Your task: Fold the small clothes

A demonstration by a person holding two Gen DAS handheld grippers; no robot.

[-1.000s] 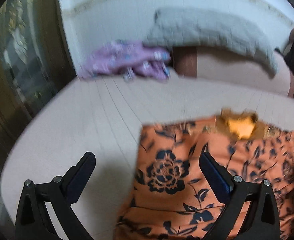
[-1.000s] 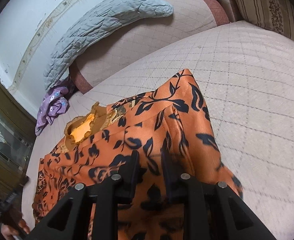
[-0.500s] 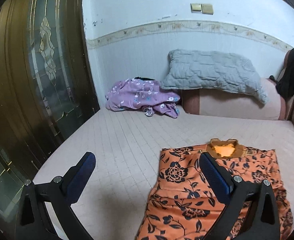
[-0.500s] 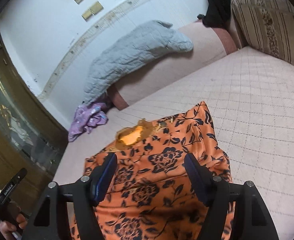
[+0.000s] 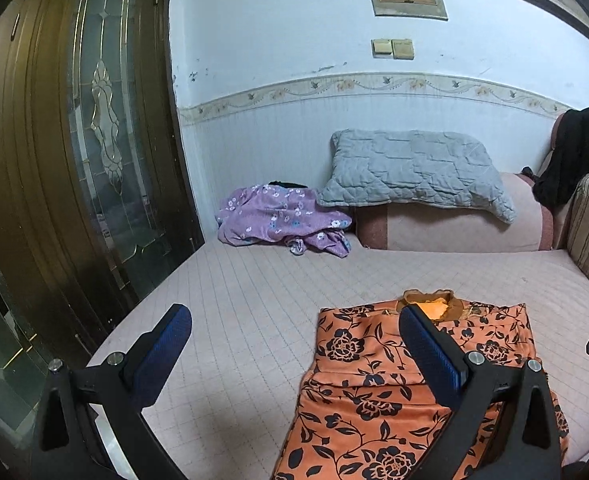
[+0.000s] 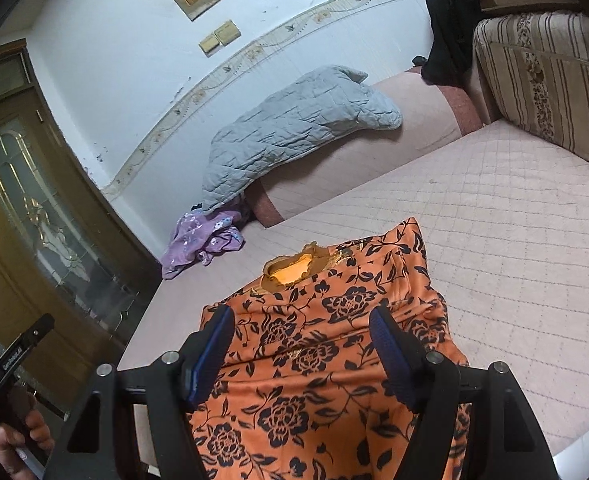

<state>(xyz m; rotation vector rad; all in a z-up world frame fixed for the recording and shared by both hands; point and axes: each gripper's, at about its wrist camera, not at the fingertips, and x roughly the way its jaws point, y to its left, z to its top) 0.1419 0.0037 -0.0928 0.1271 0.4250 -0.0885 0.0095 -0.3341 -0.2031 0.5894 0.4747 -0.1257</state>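
An orange garment with dark blue flowers (image 5: pixel 378 392) lies flat on the pink quilted bed (image 5: pixel 246 312), collar at the far end, both sides folded inward. It also shows in the right wrist view (image 6: pixel 318 360). My left gripper (image 5: pixel 294 344) is open and empty, raised above the bed at the garment's left edge. My right gripper (image 6: pixel 300 344) is open and empty, held above the garment's near half.
A crumpled purple floral garment (image 5: pixel 282 220) lies at the far edge of the bed by the wall. A grey quilted pillow (image 5: pixel 410 172) rests on a pink bolster. A wooden glass-panelled door (image 5: pixel 74 152) stands left. A striped cushion (image 6: pixel 546 80) and black cloth (image 6: pixel 450 20) are at right.
My right gripper was shut on the garment's folded side, then opened and let it go. Both grippers have pulled back and up from the garment.
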